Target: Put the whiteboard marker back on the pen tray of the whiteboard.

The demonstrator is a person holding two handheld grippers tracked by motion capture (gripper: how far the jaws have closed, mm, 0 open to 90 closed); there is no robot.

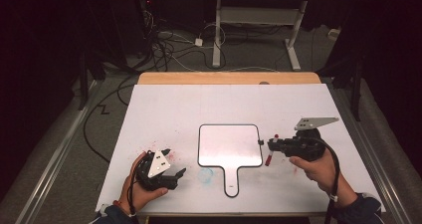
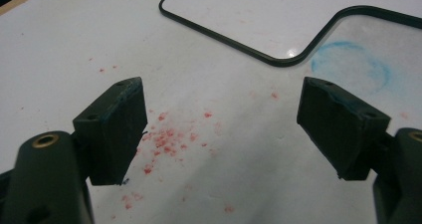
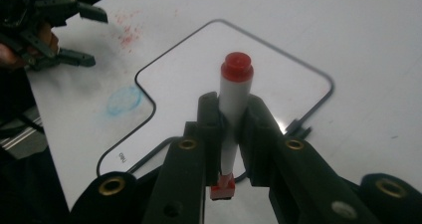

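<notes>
Right gripper clamps a red-capped marker above the whiteboard; tilted, it could slip. Left gripper rests open over the counter.

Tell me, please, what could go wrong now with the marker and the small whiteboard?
The right gripper pinches the red marker on its thin body only, so it may twist or slip. The whiteboard lies loose on the table; the open left gripper does not hold it, so writing could push it.
</notes>
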